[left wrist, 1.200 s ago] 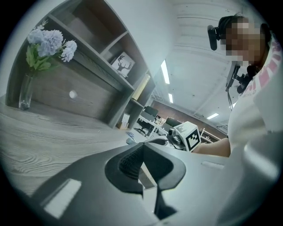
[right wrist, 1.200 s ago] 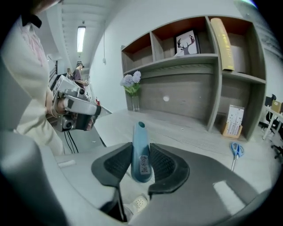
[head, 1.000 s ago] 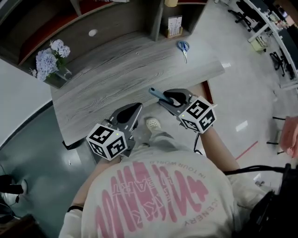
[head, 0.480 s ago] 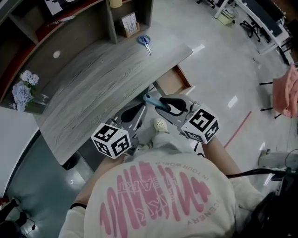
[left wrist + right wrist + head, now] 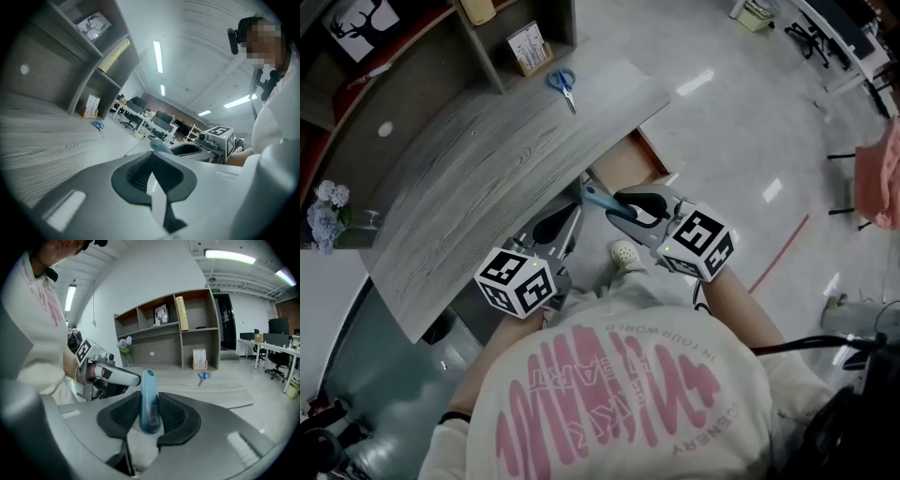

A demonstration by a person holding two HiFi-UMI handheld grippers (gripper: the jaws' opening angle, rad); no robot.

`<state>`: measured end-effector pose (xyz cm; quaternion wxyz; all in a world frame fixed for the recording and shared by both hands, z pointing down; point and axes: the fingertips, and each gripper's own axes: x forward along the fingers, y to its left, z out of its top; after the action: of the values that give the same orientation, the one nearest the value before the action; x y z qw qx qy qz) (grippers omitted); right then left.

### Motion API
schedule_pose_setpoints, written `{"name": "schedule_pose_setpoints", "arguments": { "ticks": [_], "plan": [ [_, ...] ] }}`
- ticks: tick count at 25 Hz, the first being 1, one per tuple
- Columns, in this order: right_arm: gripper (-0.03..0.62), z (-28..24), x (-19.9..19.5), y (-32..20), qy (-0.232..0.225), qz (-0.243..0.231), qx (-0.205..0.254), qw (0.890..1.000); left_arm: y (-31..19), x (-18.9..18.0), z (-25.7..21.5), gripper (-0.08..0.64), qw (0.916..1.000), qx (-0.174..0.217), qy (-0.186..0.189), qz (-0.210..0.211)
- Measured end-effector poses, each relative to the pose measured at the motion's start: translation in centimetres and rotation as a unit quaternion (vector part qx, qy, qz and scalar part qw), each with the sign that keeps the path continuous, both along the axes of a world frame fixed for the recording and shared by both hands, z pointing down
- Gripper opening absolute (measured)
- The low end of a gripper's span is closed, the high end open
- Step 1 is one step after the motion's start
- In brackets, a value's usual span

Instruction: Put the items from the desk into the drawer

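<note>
As things stand at the desk: one item is in the jaws, one lies on the top.
Right gripper (image 5: 149, 414): jaws pinching a blue tube (image 5: 148, 397) by its lower end; both pads bear on its sides.
Tube, long axis: it runs along the jaws and points away from the person, its open tip standing clear beyond the pads.
Left gripper (image 5: 151, 174): pads pressed together, nothing between them; it hangs to the left of the right gripper, near the desk's near edge.
Drawer (image 5: 639, 165): pulled out under the right end of the desk (image 5: 487, 178), its brown inside showing.
Governing relation: the drawer lies just beyond the tube's tip, on the far side and slightly right. The right gripper is the nearer of the two.
Judgement, step in hand: carrying the tube over the drawer for release.
Judgement, next move: a short reach forward and down, then spread the jaws. Because the tube points forward, its tip would enter the drawer first.
Outstanding: scissors (image 5: 563, 82) lie at the far right of the desk, well apart from both grippers.
</note>
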<state>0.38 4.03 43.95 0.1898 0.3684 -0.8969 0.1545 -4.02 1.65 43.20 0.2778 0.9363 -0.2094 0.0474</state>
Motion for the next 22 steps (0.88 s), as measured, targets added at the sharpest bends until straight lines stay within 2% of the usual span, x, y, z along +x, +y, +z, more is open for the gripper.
{"name": "schedule_pose_setpoints", "arguments": {
  "ticks": [9, 12, 16, 22],
  "plan": [
    [0.126, 6.4, 7.4, -3.8, 0.018, -0.024, -0.062, 0.998, -1.8, 4.7, 3.0, 0.020, 0.9985, -0.030, -0.040, -0.020],
    [0.126, 9.0, 9.4, -4.8, 0.003, -0.029, -0.093, 0.995, -2.6, 5.6, 4.4, 0.020, 0.9968, -0.041, -0.056, -0.038],
    [0.126, 11.2, 10.6, -5.9, -0.026, -0.045, -0.128, 0.990, -3.8, 6.6, 5.7, 0.020, 0.9934, -0.060, -0.060, -0.076],
    [0.126, 16.0, 11.7, -7.2, -0.004, -0.077, -0.156, 0.985, -4.3, 7.5, 7.6, 0.020, 0.9893, -0.082, -0.074, -0.096]
  ]
}}
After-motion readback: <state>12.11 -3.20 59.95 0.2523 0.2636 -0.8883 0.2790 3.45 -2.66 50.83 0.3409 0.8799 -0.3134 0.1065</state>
